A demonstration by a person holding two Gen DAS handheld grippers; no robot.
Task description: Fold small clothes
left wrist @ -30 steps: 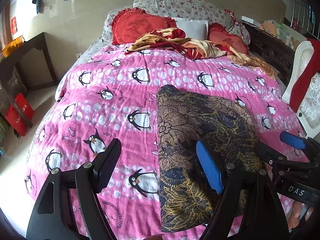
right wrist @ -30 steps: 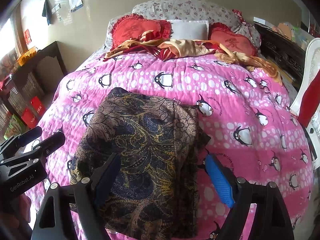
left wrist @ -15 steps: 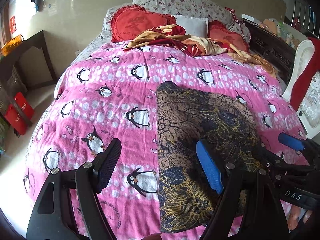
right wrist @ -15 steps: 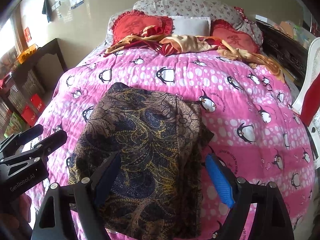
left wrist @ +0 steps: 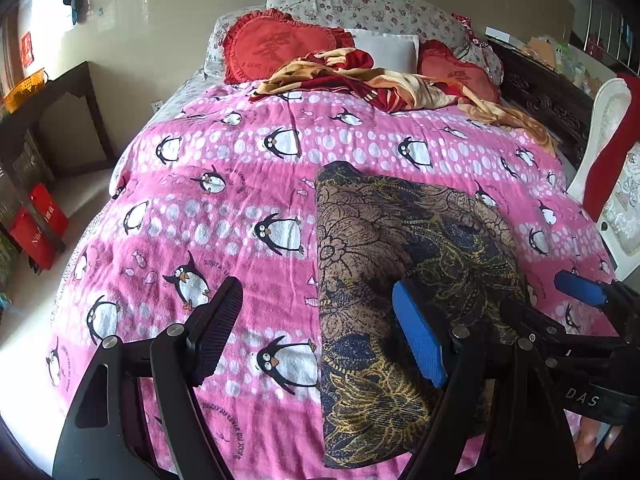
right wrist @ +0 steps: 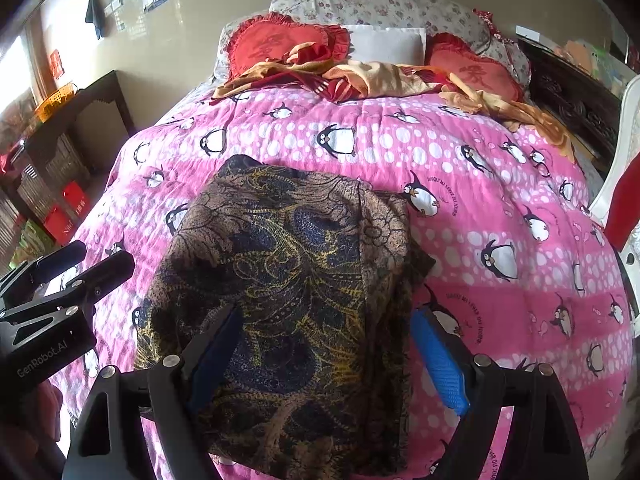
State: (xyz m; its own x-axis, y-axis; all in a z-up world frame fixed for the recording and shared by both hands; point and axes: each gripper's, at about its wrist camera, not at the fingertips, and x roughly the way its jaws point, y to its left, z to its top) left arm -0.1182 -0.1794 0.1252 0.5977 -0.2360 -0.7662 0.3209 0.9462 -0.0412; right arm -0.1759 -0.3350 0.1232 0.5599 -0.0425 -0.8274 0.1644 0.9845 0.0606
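- Folded dark patterned garment (right wrist: 288, 280) flat on pink penguin blanket (left wrist: 224, 200).
- Left gripper (left wrist: 318, 332) spread wide, holding nothing.
- Right gripper (right wrist: 328, 354) spread wide over garment, pinching nothing.

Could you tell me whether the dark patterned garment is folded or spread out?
Folded: the patterned garment shows a flap doubled over along its right side.

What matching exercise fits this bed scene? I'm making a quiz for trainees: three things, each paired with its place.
Things:
1. patterned garment
2. red and gold cloth
3. orange basket

Places:
A. on the dark shelf by the wall
B. near the pillows
C. flat on the penguin blanket, below both open grippers

Pairs: 1-C, 2-B, 3-A
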